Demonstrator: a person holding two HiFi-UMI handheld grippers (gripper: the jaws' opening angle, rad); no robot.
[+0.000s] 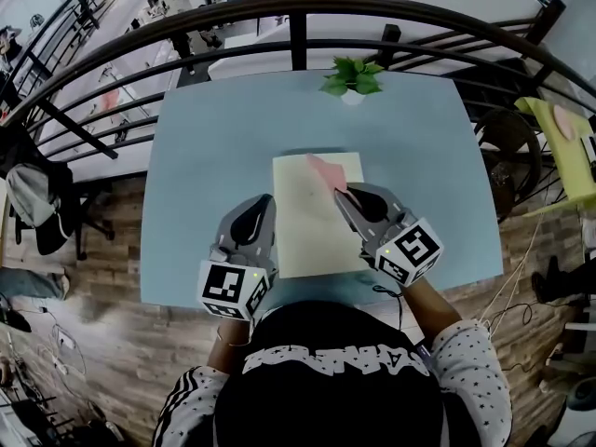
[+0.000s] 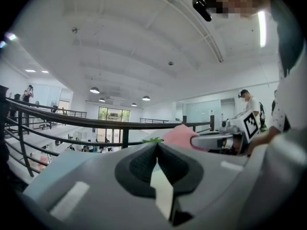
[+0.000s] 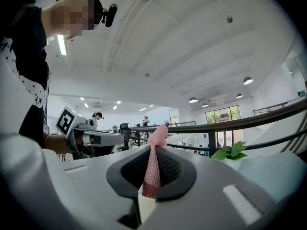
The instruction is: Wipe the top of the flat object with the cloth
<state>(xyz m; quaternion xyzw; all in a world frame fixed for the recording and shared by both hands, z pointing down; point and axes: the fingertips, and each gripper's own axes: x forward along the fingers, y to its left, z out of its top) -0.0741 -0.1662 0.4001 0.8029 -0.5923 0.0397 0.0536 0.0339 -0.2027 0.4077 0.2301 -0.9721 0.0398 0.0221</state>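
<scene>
Light blue worktop (image 1: 400, 138) by a dark railing (image 1: 298, 12) carries a pale cream board (image 1: 312, 240), which lies flat near the front edge, about midway across. A pink cloth (image 1: 326, 170) rests on the board's far part, close to its far edge. It is pinched in the right hand-held gripper (image 1: 343, 194), which reaches over the board from the near right. In the right gripper view the jaws are pressed together on a narrow strip of the cloth (image 3: 153, 169), which runs up between the pads and bunches past the tips (image 3: 154, 147). The left hand-held gripper (image 1: 265, 201) lies at the board's left edge with its tip just beside that edge; whether it touches the board cannot be told. In the left gripper view its jaws (image 2: 157, 145) meet at the tips with nothing between them, and the cloth (image 2: 180, 134) and the right hand-held gripper (image 2: 216, 140) show just beyond on the right. From the right gripper view the left hand-held gripper (image 3: 96, 138) shows at the left. A small green plant (image 1: 352, 77) stands at the worktop's far edge, well apart from the board. Wooden floor (image 1: 112, 343) shows to the worktop's left and right, and a lower level lies beyond the railing.
</scene>
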